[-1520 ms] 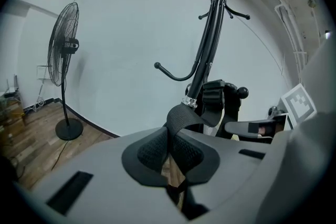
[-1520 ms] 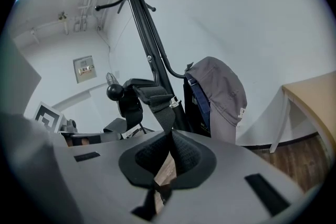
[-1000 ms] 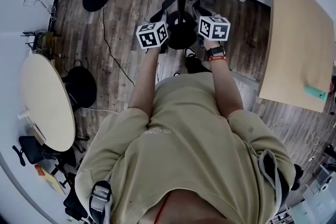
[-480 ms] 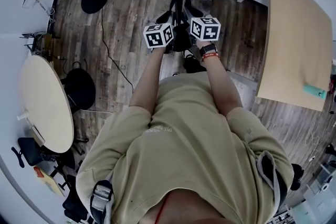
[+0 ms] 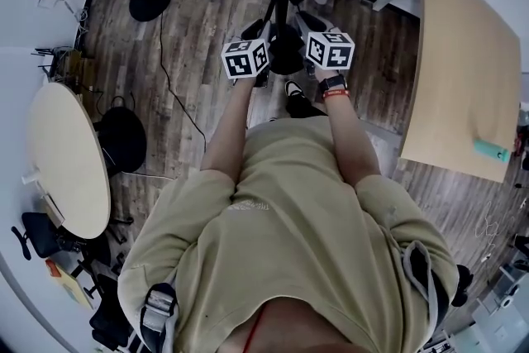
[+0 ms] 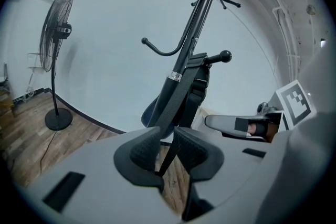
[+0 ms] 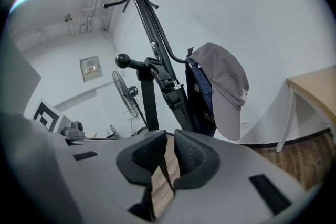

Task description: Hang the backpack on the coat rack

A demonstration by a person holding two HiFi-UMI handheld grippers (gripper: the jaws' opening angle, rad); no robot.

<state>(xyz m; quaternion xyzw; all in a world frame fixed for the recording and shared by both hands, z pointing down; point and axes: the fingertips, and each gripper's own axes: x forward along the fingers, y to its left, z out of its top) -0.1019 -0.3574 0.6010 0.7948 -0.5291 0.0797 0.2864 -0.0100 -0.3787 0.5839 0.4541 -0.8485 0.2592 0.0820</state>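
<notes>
- Left tool (image 6: 167, 152): jaws pressed together on a black backpack strap (image 6: 176, 107). The webbing comes out from between the pads and runs up and away, taut.
- Right tool (image 7: 169, 155): jaws likewise closed, pinching a thin run of black webbing. A second, broader length (image 7: 148, 105) rises just behind it.
- Coat rack (image 6: 197, 23): stands close ahead of both tools, against the far wall. Both lengths lead up to its knobbed peg (image 6: 224, 55), where the strap sits over the peg, inboard of the ball end.
- A black padded piece (image 6: 199, 86) hangs against the pole just under that peg. It looks like part of the backpack, but the main body is not clearly made out in any view.
- Far side of the rack: a grey cap (image 7: 226, 81) and a dark blue bag (image 7: 202, 102) already occupy another hook.
- Fan (image 6: 55, 34) stands well off to the left.

Progress, as a judgement: the strap seems hooked, so the hang is nearly done. Left to do: let the weight settle on the peg, open both tools, and draw them clear. Risk is the strap sliding toward the knob on release.
</notes>
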